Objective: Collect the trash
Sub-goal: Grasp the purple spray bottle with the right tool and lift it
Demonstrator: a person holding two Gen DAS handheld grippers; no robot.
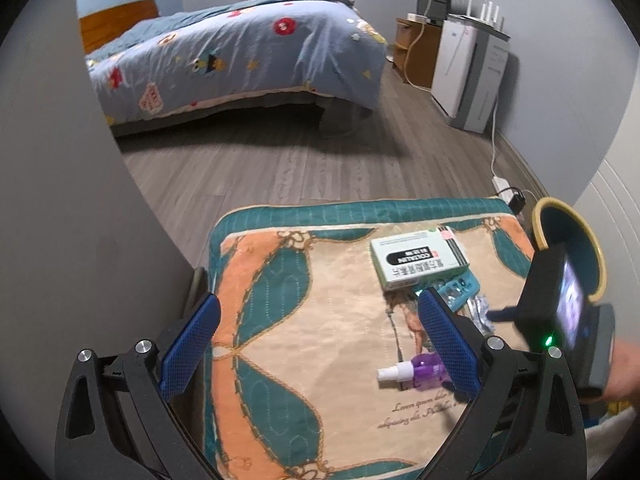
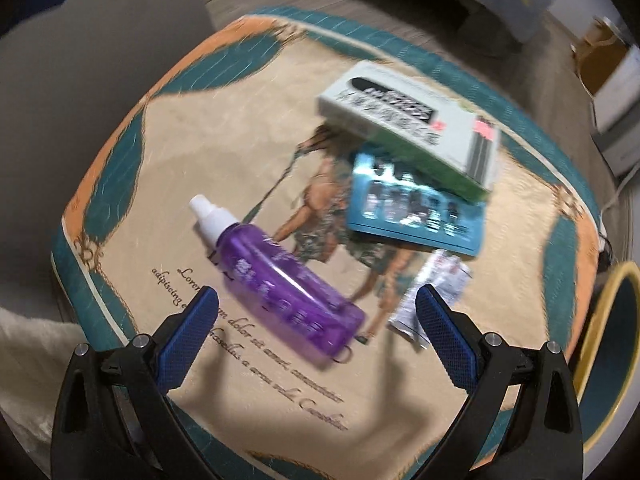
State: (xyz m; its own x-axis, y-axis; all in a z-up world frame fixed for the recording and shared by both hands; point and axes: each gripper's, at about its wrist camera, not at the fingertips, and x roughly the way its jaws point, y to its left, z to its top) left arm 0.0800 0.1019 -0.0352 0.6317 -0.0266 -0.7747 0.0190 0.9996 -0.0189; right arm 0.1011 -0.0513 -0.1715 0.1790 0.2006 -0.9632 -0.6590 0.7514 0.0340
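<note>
A purple spray bottle [image 2: 280, 276] with a white cap lies on a patterned cushion [image 2: 168, 160]. Beyond it lie a green-white medicine box [image 2: 412, 124], a blue blister pack [image 2: 416, 208] partly under the box, and a crumpled foil wrapper [image 2: 432, 292]. My right gripper [image 2: 316, 300] is open, hovering just above the bottle's base. My left gripper [image 1: 320, 312] is open and empty over the cushion [image 1: 304, 320], left of the box [image 1: 416, 258] and bottle [image 1: 416, 372]. The right gripper's body [image 1: 568, 312] shows at the right edge.
A teal bin with a yellow rim [image 2: 612, 344] stands right of the cushion; it also shows in the left wrist view [image 1: 572, 236]. A bed [image 1: 240, 56], grey wood floor, a white appliance [image 1: 468, 72] and a power cord lie beyond. A grey wall is at left.
</note>
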